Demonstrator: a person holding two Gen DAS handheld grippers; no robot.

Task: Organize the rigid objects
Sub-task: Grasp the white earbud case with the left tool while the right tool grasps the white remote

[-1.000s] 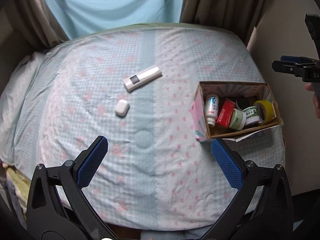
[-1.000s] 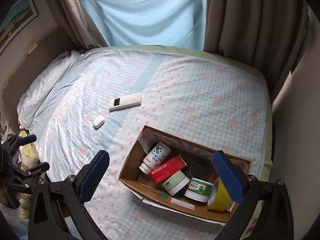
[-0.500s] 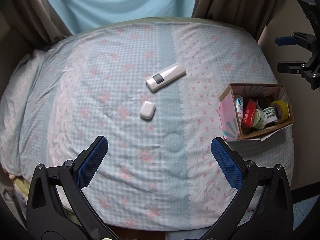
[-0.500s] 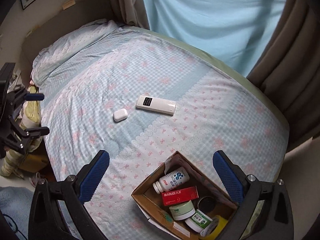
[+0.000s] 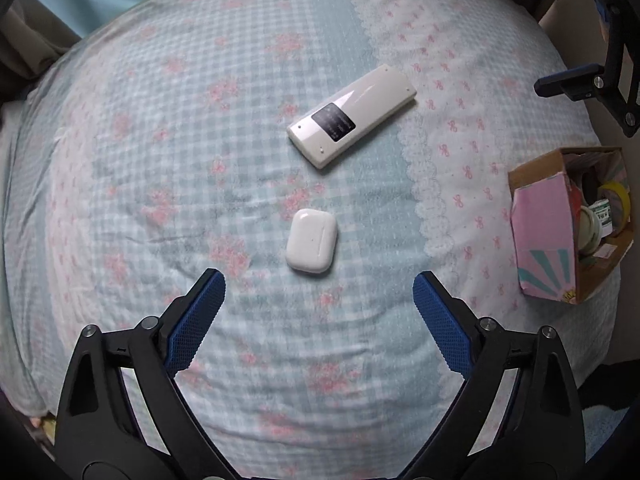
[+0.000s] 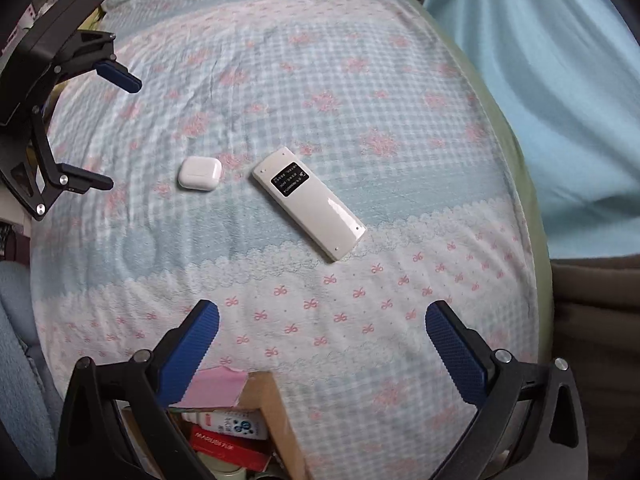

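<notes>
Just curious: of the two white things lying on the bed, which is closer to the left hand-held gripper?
The small rounded earbud case, just ahead of the open left hand-held gripper; the long remote lies farther.

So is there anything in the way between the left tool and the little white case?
No. The left tool is open with the white earbud case just ahead on the bedspread. Only bare fabric lies between them; the remote sits beyond the case.

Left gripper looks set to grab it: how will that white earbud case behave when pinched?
The white earbud case looks glossy and rounded, so probably slippery between the left gripper pads. It seems rigid and small, likely light. Lying flat on the soft bedspread, it should not roll.
</notes>
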